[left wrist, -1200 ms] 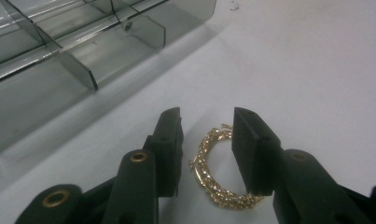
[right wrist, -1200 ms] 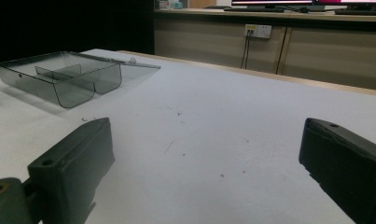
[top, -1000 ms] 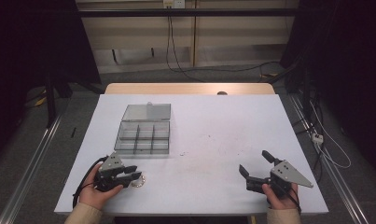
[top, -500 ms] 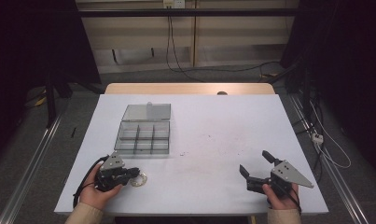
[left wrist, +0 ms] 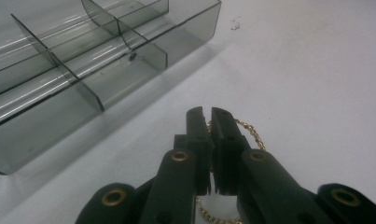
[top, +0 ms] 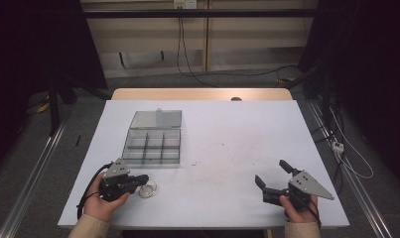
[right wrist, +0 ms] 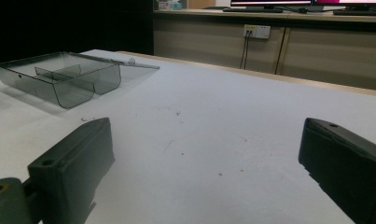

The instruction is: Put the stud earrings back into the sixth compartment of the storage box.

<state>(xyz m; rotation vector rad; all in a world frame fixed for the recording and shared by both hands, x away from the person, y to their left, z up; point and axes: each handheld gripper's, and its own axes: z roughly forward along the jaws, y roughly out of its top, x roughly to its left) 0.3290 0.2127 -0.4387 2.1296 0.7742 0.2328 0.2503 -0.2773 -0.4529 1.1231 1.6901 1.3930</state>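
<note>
Chain: a thin gold-coloured link chain [left wrist: 249, 132] lies in a small heap on the table near its front left edge, just in front of the box; in the high view it shows as a pale tangle [top: 148, 190].
Left gripper: the black two-jaw left gripper [left wrist: 207, 117] has just closed its jaws, which now stand pressed together down at the chain; links curve out on either side of the tips, and whether any are caught between the pads cannot be told.
Box: a smoky grey clear plastic organiser box [top: 154, 146] with dividers making several compartments, its lid [top: 157, 119] folded open flat behind it, sits left of the table's middle.
Right gripper: the black right gripper [top: 273, 177] rests near the front right, jaws spread wide, well apart from the box.
Surface: a white tabletop [top: 237, 144], faintly speckled and scuffed around its middle, with a wooden strip [top: 197, 94] at the far edge.
Room: dim; grey floor, beige cabinet fronts [top: 207, 44], a wall socket [right wrist: 256, 31] and cables [top: 187, 69] trailing down.
</note>
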